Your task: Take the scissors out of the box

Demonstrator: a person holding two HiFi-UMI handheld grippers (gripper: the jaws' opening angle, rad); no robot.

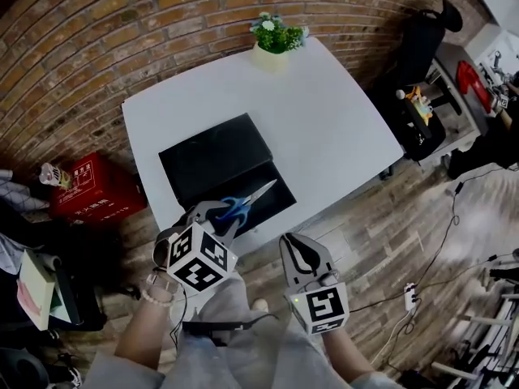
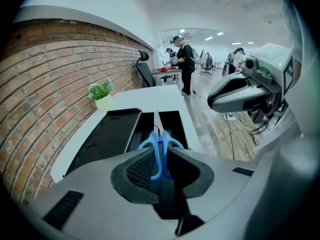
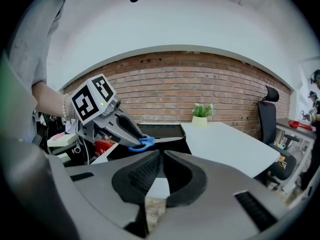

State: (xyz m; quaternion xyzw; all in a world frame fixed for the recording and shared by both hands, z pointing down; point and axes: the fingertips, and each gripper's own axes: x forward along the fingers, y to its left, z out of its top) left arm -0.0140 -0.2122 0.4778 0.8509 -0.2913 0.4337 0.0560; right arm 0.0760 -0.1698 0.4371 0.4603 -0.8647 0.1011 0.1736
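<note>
Grips the scissors (image 1: 248,200) by their blue handles in the left gripper (image 1: 220,214), just above the open black box (image 1: 212,159) at the white table's (image 1: 324,120) near edge. Holds the right gripper (image 1: 302,248) near-right, jaws together, empty.

Both tools are pale grey plastic with dark inner faces. Behind its claw, the left gripper (image 1: 225,214) carries a white left cube (image 1: 195,258) printed with black square markers. The right gripper (image 1: 295,245) has a matching right cube (image 1: 325,309) with a small green light. Black ribbed pads (image 2: 140,170) line the jaws. Further back are a beaded bracelet (image 1: 154,297) and pale grey sleeves (image 1: 122,361).
</note>
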